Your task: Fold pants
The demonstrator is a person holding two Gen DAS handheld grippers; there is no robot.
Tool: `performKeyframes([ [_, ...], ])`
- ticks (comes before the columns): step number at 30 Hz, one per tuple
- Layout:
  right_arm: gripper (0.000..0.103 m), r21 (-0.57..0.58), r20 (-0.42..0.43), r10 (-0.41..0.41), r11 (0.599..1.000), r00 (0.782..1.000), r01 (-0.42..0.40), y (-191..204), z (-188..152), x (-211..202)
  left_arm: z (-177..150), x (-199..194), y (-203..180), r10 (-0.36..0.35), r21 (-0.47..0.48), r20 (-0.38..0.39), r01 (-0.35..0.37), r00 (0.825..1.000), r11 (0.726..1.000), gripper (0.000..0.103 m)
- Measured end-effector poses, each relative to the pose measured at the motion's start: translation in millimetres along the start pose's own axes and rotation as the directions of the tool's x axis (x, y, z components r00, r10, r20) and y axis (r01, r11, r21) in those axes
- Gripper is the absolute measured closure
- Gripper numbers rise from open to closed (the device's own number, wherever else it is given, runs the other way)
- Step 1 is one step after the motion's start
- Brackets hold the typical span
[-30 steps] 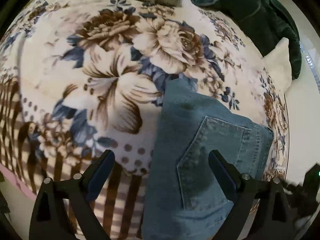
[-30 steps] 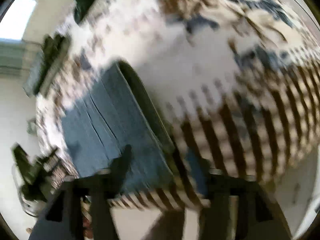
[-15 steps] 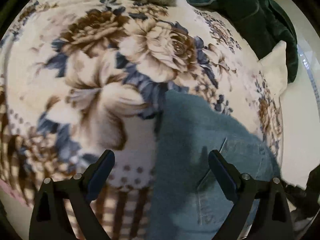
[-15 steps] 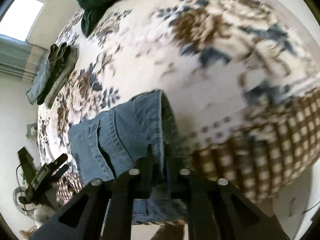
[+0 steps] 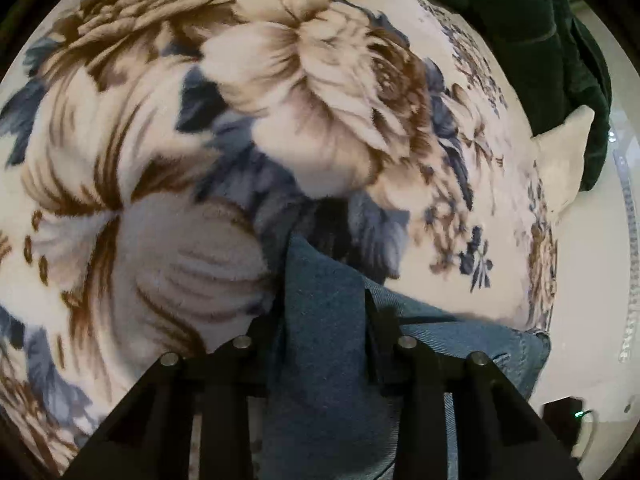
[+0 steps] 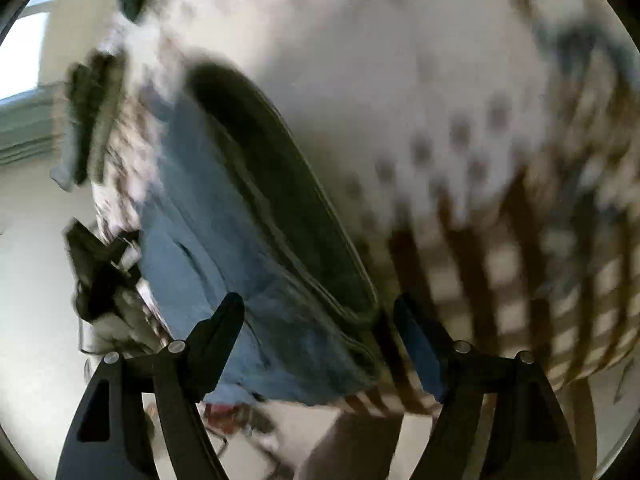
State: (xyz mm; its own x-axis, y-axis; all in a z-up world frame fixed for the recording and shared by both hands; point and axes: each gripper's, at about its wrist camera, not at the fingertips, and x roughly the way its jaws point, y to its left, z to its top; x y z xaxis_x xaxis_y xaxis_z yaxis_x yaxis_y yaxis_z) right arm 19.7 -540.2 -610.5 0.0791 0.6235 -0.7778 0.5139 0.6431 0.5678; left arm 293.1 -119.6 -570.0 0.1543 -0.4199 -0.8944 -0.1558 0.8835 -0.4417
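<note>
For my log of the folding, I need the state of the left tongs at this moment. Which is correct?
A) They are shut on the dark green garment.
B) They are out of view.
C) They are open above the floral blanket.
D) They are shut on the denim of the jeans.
D: in the left wrist view the left tongs have their fingers closed on a fold of the jeans.

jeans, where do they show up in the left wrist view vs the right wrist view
Left wrist view: the jeans sit bottom centre, pinched between the left tongs, trailing off to the lower right.
Right wrist view: the jeans run along the left-centre, blurred, ahead of the open right tongs.
Shared landmark: the floral blanket under them.
</note>
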Motion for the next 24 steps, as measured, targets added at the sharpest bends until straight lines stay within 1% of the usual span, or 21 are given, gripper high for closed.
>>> performKeyframes([
  [1,0.063,0.003,0.035,-0.023,1.0,0.999,0.023,0,-5,-3,-1,-1,-2,0.011,0.007,0.0,-0.011,1.0,1.0,0.073],
  [2,0.066,0.005,0.07,-0.044,0.999,0.997,0.044,2,-10,-8,-1,-2,-4,0.014,0.011,-0.002,-0.014,1.0,1.0,0.072],
  [3,0.075,0.007,0.102,-0.061,0.998,0.993,0.061,6,-17,-16,0,-4,-6,0.015,0.015,-0.002,-0.015,1.0,1.0,0.072],
  [4,0.078,0.007,0.132,-0.07,0.998,0.989,0.069,12,-26,-27,0,-5,-8,0.013,0.022,-0.003,-0.013,1.0,1.0,0.071],
  [5,0.079,-0.003,0.152,-0.076,0.997,0.985,0.078,18,-34,-36,1,-6,-10,0.006,0.025,-0.007,-0.006,1.0,1.0,0.067],
  [6,0.079,-0.015,0.165,-0.089,0.996,0.982,0.093,24,-42,-45,3,-6,-11,-0.004,0.025,-0.012,0.004,1.0,1.0,0.065],
  [7,0.079,-0.013,0.154,-0.107,0.994,0.982,0.11,24,-48,-49,4,-5,-11,-0.013,0.02,-0.016,0.013,1.0,1.0,0.061],
  [8,0.079,0.011,0.116,-0.108,0.994,0.987,0.108,16,-50,-45,4,-4,-10,-0.039,0.011,-0.029,0.039,0.999,0.999,0.051],
  [9,0.075,0.056,0.062,-0.1,0.994,0.993,0.096,2,-49,-36,5,-3,-10,-0.049,0.007,-0.039,0.049,0.998,0.999,0.046],
  [10,0.065,0.082,0.019,-0.091,0.993,0.996,0.089,-8,-47,-30,6,-2,-10,-0.053,0.007,-0.042,0.053,0.998,0.999,0.042],
  [11,0.06,0.111,-0.009,-0.081,0.99,0.997,0.081,-17,-44,-25,7,-3,-10,-0.053,0.006,-0.041,0.053,0.998,0.999,0.041],
  [12,0.054,0.139,-0.009,-0.052,0.989,0.999,0.053,-23,-40,-25,6,-5,-10,-0.052,0.001,-0.04,0.052,0.998,0.999,0.041],
  [13,0.054,0.142,0.007,-0.027,0.99,1.0,0.026,-24,-36,-30,6,-9,-11,-0.052,0.001,-0.038,0.052,0.998,0.999,0.041],
  [15,0.053,0.089,0.094,-0.043,0.995,0.995,0.035,-10,-24,-49,3,-17,-14,-0.044,0.022,-0.027,0.044,0.999,0.999,0.041],
  [17,0.038,0.021,0.17,-0.035,0.999,0.985,0.032,9,-7,-63,0,-25,-19,-0.052,0.046,-0.008,0.052,0.999,0.998,0.041],
  [18,0.028,0.006,0.197,-0.01,1.0,0.98,0.008,16,2,-68,-1,-25,-21,-0.051,0.054,-0.005,0.051,0.999,0.997,0.041],
  [19,0.027,0.003,0.215,0.015,1.0,0.976,-0.016,20,14,-69,-3,-23,-24,-0.043,0.063,-0.01,0.044,0.999,0.997,0.041],
  [21,0.027,0.007,0.221,0.026,1.0,0.975,-0.029,27,38,-59,-5,-16,-26,-0.021,0.078,-0.021,0.022,1.0,0.997,0.041],
  [22,0.028,0.011,0.207,0.017,1.0,0.978,-0.02,30,50,-50,-7,-10,-28,-0.008,0.091,-0.023,0.01,1.0,0.996,0.044],
  [23,0.03,0.01,0.192,0.004,1.0,0.981,-0.006,35,56,-39,-8,-8,-30,0.009,0.106,-0.02,-0.006,1.0,0.994,0.051],
  [24,0.052,-0.009,0.162,-0.025,1.0,0.986,0.027,41,64,-26,-9,-7,-31,0.039,0.128,-0.006,-0.038,0.999,0.991,0.057],
])
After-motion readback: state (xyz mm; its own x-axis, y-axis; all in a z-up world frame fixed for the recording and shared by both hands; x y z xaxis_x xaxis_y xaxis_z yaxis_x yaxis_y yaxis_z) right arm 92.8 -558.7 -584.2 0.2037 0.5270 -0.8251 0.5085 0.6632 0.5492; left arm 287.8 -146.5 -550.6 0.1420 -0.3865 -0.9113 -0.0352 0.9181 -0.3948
